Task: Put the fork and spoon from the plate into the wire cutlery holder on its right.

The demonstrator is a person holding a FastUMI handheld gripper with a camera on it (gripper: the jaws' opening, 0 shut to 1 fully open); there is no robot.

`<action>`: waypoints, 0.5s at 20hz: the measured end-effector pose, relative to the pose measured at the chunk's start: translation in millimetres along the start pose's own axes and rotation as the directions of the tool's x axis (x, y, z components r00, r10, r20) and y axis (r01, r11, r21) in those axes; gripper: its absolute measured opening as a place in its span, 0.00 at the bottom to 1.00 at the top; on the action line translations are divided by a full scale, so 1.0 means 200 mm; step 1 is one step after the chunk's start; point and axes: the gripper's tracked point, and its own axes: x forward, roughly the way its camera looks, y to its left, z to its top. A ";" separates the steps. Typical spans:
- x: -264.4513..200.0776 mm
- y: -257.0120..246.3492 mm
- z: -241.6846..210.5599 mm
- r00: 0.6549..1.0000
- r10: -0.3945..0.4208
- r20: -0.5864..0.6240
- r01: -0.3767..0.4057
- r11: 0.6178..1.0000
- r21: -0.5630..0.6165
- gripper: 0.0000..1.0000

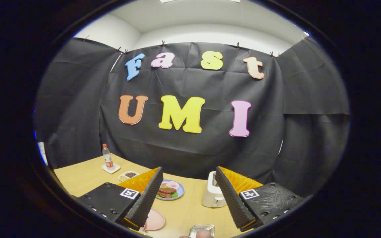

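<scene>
1. Black ribbed pads line the two fingers (147, 198) of the gripper (188, 198), each backed by orange plastic; the fingers stand wide apart with nothing between them, held above the tabletop (190, 211).
2. Each finger is mounted on a black block that carries a small square black-and-white marker.
3. Between the fingers, close to the near edge of the tabletop, lies a small shiny metallic object (202, 229); what it is cannot be told. A fingertip (204, 234) of the person shows just in front of it.
4. Beside the left finger's tip, partly hidden under it, a pink plate (154, 219) rests on the tabletop near its near edge. Any fork or spoon on it cannot be made out.
5. Just beyond the left finger, towards the middle of the tabletop, a blue plate (176, 191) holds pieces of play food: brown sausage-like pieces, something green and a pale round slice.
6. Just ahead of the right finger, touching its outline in the view, stands a cream-white toaster (210, 195), upright, with its slot on top.
7. Farther out towards the far left corner of the tabletop, a small white dish (128, 175) with two compartments holds dark and pale grains.
8. Beyond that dish, nearer the far left corner, a clear bottle (107, 158) with a red cap and red label stands upright on a small white square tray (110, 169).
9. Light wood colours the tabletop, and black cloth walls close in behind its far edge.
</scene>
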 end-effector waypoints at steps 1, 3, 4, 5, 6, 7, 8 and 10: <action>0.00 0.01 0.00 1.000 0.004 -0.001 -0.004 1.000 -0.007 0.95; -0.01 0.02 -0.01 1.000 0.013 -0.006 -0.013 1.000 -0.008 0.95; -0.01 0.03 -0.02 1.000 0.019 -0.011 -0.019 1.000 -0.006 0.95; -0.01 0.03 -0.04 1.000 0.021 -0.020 -0.021 1.000 -0.008 0.95; -0.02 0.04 -0.04 0.999 0.024 -0.025 -0.024 1.000 -0.007 0.95; -0.03 0.05 -0.05 0.999 0.029 -0.027 -0.030 1.000 -0.007 0.95; -0.04 0.06 -0.06 0.999 0.037 -0.031 -0.037 0.999 -0.009 0.95; -0.05 0.08 -0.09 0.998 0.050 -0.039 -0.051 0.999 -0.012 0.95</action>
